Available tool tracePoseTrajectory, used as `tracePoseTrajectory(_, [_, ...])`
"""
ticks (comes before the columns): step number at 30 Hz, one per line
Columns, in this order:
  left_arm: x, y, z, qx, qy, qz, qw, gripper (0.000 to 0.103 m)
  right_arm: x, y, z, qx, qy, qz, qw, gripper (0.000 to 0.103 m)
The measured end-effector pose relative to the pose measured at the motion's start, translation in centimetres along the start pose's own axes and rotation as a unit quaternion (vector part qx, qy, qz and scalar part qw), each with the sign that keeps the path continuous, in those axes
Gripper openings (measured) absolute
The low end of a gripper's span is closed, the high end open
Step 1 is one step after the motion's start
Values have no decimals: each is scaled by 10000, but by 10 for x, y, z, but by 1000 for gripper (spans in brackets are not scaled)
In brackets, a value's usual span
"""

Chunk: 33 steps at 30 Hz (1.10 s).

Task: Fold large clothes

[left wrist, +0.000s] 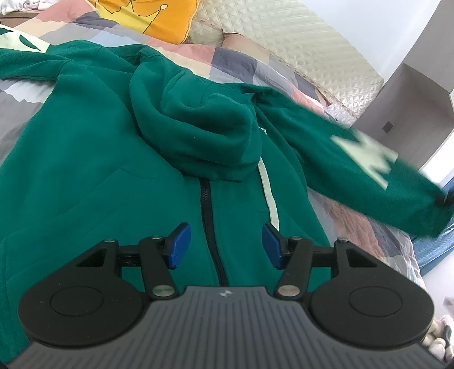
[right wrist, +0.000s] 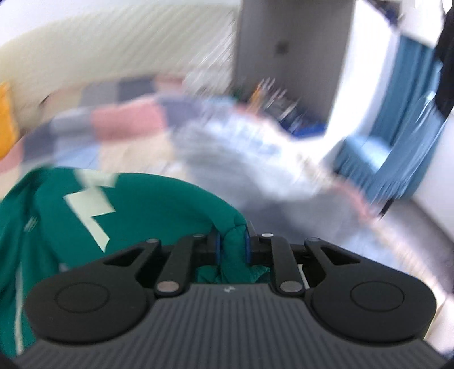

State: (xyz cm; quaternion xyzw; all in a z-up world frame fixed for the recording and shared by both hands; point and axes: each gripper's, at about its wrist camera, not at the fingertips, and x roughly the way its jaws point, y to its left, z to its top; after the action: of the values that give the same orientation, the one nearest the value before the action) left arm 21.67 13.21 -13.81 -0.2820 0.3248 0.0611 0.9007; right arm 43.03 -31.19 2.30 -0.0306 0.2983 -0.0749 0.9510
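My green hoodie (left wrist: pixel 119 159) lies spread front-up on the bed (left wrist: pixel 298 51), over the patchwork quilt (left wrist: pixel 22 93), and everything here goes by that hoodie. My left gripper (left wrist: pixel 226 245) hovers low over its chest, fingers (left wrist: pixel 179 245) parted with nothing between them: the dark zipper (left wrist: pixel 209 224) runs straight up through the gap, the pale stripe (left wrist: pixel 269 195) sits just beside my right-hand pad, and neither pad touches the cloth as far as I can see. The hood (left wrist: pixel 198 122) is flopped forward onto the chest, just beyond my fingertips. Out to the hoodie's right side, its sleeve (left wrist: pixel 369 167) is lifted off the quilt and stretched away, blurred, a pale lightning mark showing on it. At its end is my right gripper (right wrist: pixel 232 243), fingers (right wrist: pixel 217 246) clamped on a bunched fold of the green cuff, cloth squeezed between the blue pads and spilling out below them. The sleeve arches up from that grip toward the hoodie's body on the left; the room behind is smeared. An orange pillow (left wrist: pixel 147 14) sits past the hoodie's shoulder.
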Motion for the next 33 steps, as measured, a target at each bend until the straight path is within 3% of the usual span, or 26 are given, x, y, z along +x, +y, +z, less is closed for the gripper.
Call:
tracePoseTrajectory(4, [4,2,2,-10,-37,19,10000,62,40,-2,45,-18,-271,-467,9985,18])
tracePoseTrajectory(11, [17,11,14,-36,-217,231,9995,62,129,17,71,-190,-357,-1152,9925,18])
tracePoseTrajectory(17, [41,29,35,-91,-328,480,9983,62,219,28,43,50,-132,-1435,9895,19])
tracePoseTrajectory(20, [57,40,41,-35,-427,986,9942,62,245,22,21,389,-77,-1260,9912,19])
tracePoseTrajectory(25, [71,49,46,-186,-284,1009,9943,62,261,16,-5,779,-74,-1103,9908,26])
tracePoseTrajectory(28, [74,46,49,-82,-245,1078,9938,62,253,17,-5,1002,-67,-918,9907,39])
tracePoseTrajectory(30, [72,45,46,-84,-215,1061,9941,62,240,21,-3,1064,-72,-708,9918,68])
tracePoseTrajectory(31, [70,45,46,-118,-201,1049,9942,62,234,24,-1,1070,-45,-599,9924,74])
tracePoseTrajectory(33, [65,46,44,-170,-163,1025,9944,62,211,30,0,1122,-25,-369,9930,76])
